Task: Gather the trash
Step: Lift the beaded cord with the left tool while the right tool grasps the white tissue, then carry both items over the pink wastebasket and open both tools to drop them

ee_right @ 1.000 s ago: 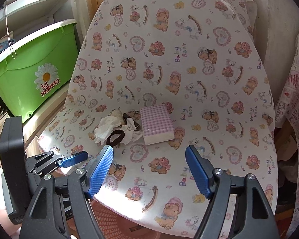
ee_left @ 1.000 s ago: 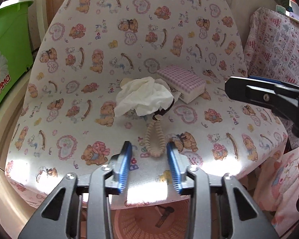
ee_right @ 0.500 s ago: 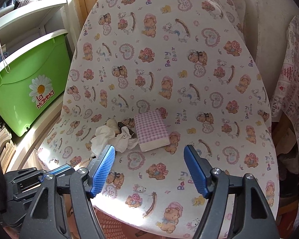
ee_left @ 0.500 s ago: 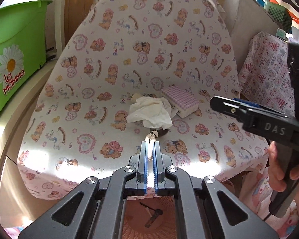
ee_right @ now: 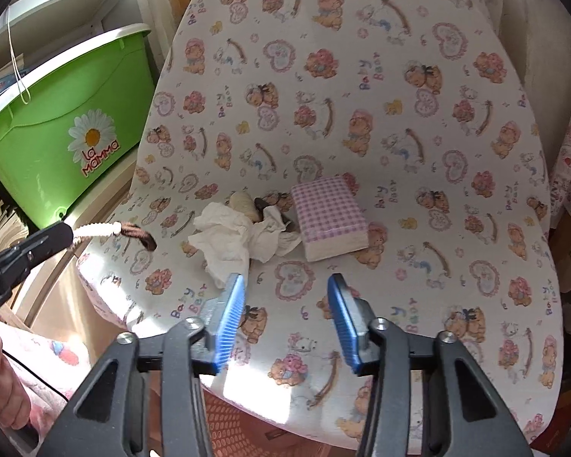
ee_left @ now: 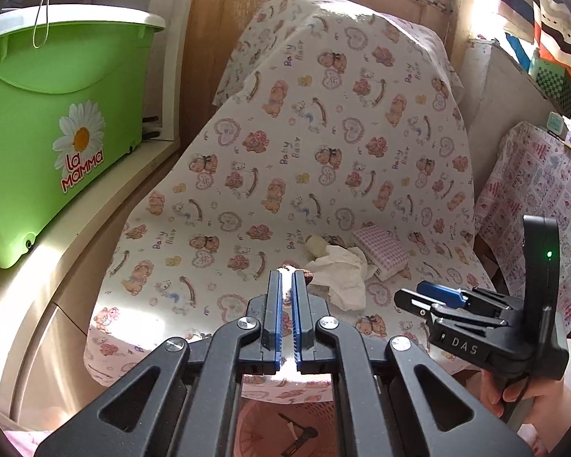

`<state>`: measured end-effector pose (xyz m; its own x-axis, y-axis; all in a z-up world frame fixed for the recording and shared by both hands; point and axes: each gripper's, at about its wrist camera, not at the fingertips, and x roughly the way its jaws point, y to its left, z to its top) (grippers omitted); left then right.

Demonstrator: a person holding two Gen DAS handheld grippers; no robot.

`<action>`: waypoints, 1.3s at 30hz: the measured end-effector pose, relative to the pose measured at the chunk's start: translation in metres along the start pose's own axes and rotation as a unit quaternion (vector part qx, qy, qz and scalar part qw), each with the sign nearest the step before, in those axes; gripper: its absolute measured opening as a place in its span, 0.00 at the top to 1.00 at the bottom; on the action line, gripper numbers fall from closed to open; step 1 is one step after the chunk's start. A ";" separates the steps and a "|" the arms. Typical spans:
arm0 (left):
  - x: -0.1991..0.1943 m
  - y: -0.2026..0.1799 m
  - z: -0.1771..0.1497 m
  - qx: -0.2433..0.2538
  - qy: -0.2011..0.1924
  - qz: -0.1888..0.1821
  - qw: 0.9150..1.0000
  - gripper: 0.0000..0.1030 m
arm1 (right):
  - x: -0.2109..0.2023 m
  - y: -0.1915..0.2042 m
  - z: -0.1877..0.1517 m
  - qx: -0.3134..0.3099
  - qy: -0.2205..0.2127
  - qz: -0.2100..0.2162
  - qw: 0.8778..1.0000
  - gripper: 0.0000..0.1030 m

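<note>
My left gripper (ee_left: 287, 285) is shut on a cream and brown hair tie (ee_right: 110, 230) and holds it in the air above the seat's left front edge. Only its end (ee_left: 290, 266) shows past the fingers in the left wrist view. A crumpled white tissue (ee_right: 234, 238) lies on the bear-print chair seat (ee_right: 418, 304), with a small cream roll (ee_right: 243, 203) behind it. It also shows in the left wrist view (ee_left: 340, 274). My right gripper (ee_right: 285, 316) is open and empty, just in front of the tissue.
A pink checked sponge block (ee_right: 329, 215) lies right of the tissue. A pink basket (ee_left: 281, 430) with an item inside stands on the floor under the seat's front edge. A green La Mamma bin (ee_right: 68, 133) sits on the shelf at left.
My left gripper shut on the hair tie, then pulled back and lifted it clear of the tissue pile. My right gripper moved closer to the tissue and stayed open.
</note>
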<state>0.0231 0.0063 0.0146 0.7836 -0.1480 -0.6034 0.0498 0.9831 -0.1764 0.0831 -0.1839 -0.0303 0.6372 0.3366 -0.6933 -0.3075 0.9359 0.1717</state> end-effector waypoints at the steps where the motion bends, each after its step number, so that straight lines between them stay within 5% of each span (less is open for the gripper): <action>1: 0.000 0.001 -0.001 -0.003 0.001 0.000 1.000 0.96 | 0.003 0.004 0.000 -0.004 0.001 0.004 1.000 0.63; 11: 0.001 -0.002 -0.008 0.000 0.005 0.015 1.000 0.96 | 0.037 0.023 -0.001 -0.008 0.014 0.008 1.000 0.75; 13: 0.002 -0.004 -0.009 0.008 0.003 0.020 1.000 0.96 | 0.046 0.021 -0.001 0.004 0.016 0.015 1.000 0.89; 18: 0.004 -0.001 -0.010 0.005 0.006 0.021 1.000 0.96 | 0.043 0.016 0.001 0.035 0.007 0.054 0.998 0.97; 31: -0.008 -0.008 -0.003 0.015 -0.019 0.028 0.999 0.96 | -0.032 0.016 -0.010 -0.023 -0.020 0.046 0.998 0.97; 37: -0.006 -0.013 -0.005 0.021 -0.014 0.025 0.999 0.96 | -0.026 0.003 -0.021 -0.020 0.009 0.023 1.000 0.97; 39: -0.005 -0.014 -0.006 0.023 -0.012 0.026 0.999 0.96 | -0.018 0.004 -0.024 -0.021 0.023 0.031 0.999 0.85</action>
<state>0.0148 -0.0070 0.0155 0.8010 -0.0952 -0.5911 0.0369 0.9933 -0.1099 0.0531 -0.1890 -0.0340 0.5828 0.3868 -0.7147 -0.3752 0.9082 0.1856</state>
